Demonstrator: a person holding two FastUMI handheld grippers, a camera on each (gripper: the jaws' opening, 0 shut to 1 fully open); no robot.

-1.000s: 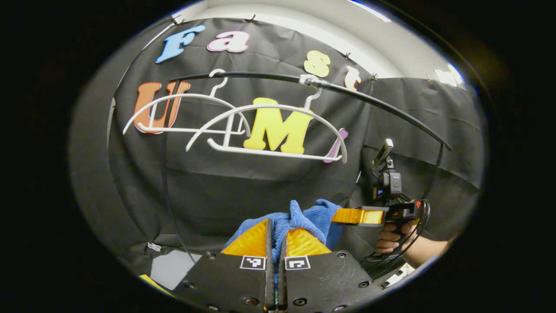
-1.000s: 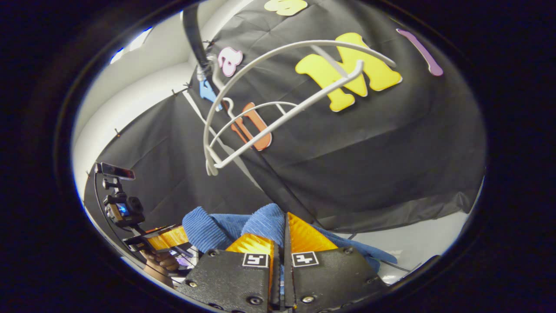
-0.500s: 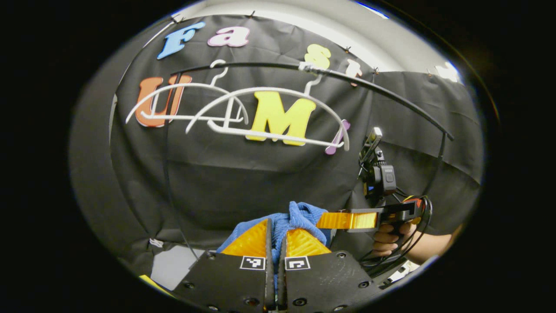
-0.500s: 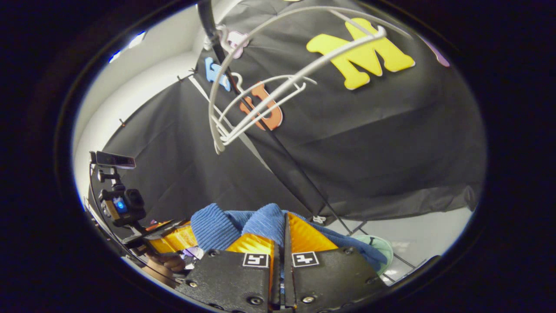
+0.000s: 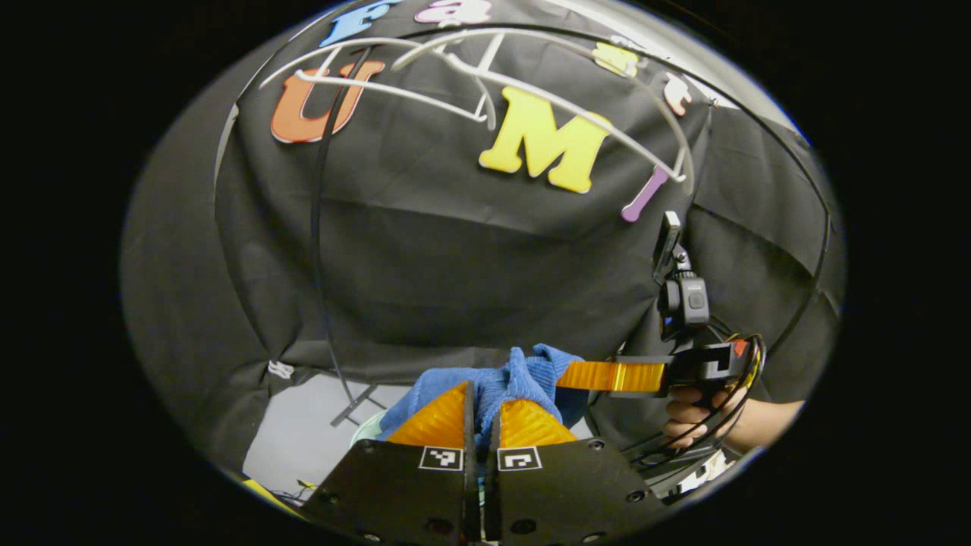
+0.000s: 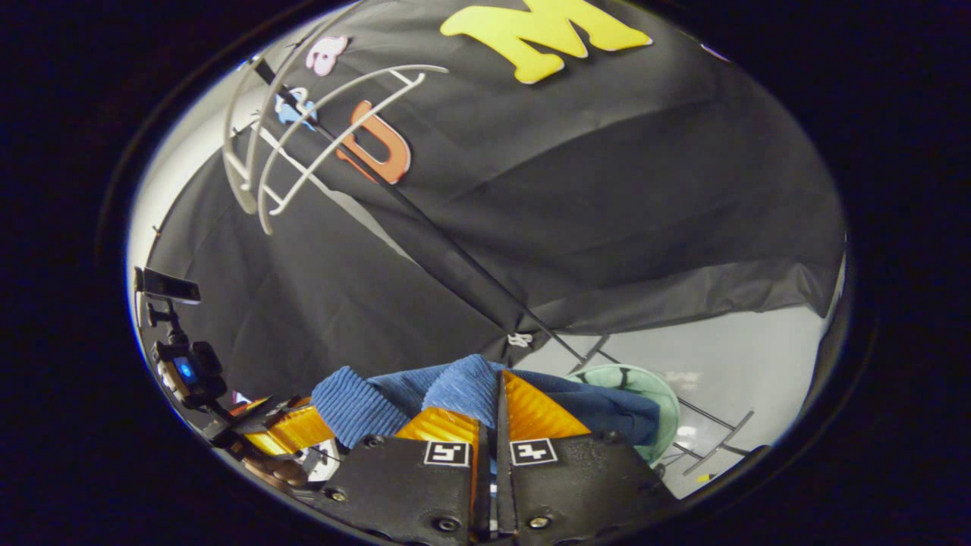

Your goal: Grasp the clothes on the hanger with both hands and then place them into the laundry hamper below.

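1. Between the two grippers, below the bare white plastic hangers [image 5: 485, 83], hangs the blue ribbed knit garment [image 5: 516, 379]; it is off the hangers and bunched in soft folds.
2. Seen in the left gripper view, the left gripper [image 5: 479, 417] has its fingers drawn almost together, with a fold of the blue cloth pinched between them.
3. Seen in the right gripper view, the right gripper [image 6: 494, 413] is likewise nearly closed, with a thick roll of the knit squeezed between its fingers and more cloth spilling to either side.
4. Farther off in the left gripper view, the right gripper appears again with a hand [image 5: 686, 413] around its grip, its fingers reaching into the same bundle.
5. Behind the cloth in the right gripper view sits the pale green round laundry hamper [image 6: 645, 387], low on the light floor [image 6: 758, 356] beside the feet of the black metal rack [image 6: 425, 227].
6. The garment looks light, limp and stretchy, not fragile or slick; it will sag and trail wherever it is unsupported.
7. Two well-spaced pinches on thick folds seem the sound hold, since thin edges could slide out.
8. Loose ends may catch the hamper rim, so the bundle probably wants lowering centred over the opening.
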